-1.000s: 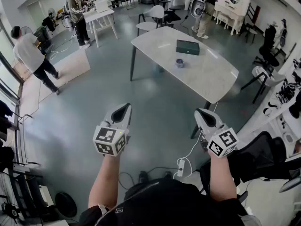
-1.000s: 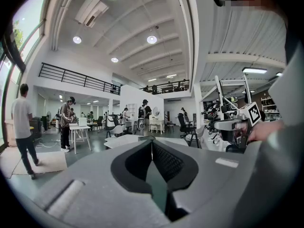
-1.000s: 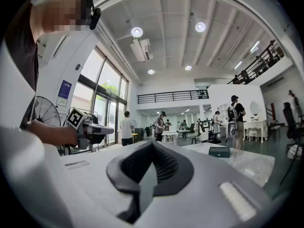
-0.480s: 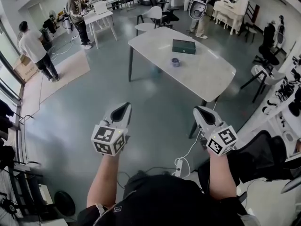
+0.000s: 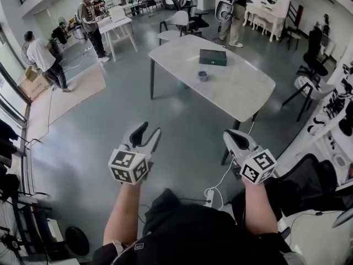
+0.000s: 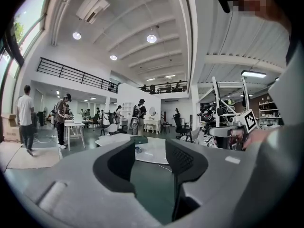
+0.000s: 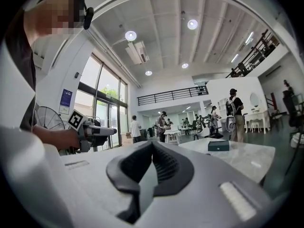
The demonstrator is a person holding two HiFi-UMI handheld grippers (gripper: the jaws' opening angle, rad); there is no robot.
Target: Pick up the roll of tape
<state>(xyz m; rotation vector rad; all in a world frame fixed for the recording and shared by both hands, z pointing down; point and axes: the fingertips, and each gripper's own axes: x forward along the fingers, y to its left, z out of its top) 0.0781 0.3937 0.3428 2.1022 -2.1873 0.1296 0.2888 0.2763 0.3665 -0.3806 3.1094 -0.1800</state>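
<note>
Plainly, we stand well back from the tabletop [image 5: 248,93], with both bare forearms stretched forward from our dark-clad body. They run side by side and roughly level above the grey floor [image 5: 83,142]. Each hand is wrapped round the rear of its tool, just behind the marker cube.

The left tongs [image 5: 148,130] point ahead and slightly toward the middle. Their jaws are opening and stand spread in a clear V in the head view. In the left gripper view the two dark pads are apart with nothing between them, only the far tabletop showing through the gap.

The right tongs [image 5: 231,135] are pressed together. In the right gripper view the ribbed pads meet at the tip and pinch nothing. Their nose is aimed forward, with the near corner of the tabletop just beyond it in the head view.

The roll of tape [image 5: 203,76] lies flat on the tabletop, toward its far left part and well apart from both tools. A green box [image 5: 213,57] sits near it, farther from us, and the two are not touching.

Several people [image 5: 88,21] stand around a small white table [image 5: 118,24] at the back of the room. A dark chair [image 5: 309,181] is just beside our right arm.
</note>
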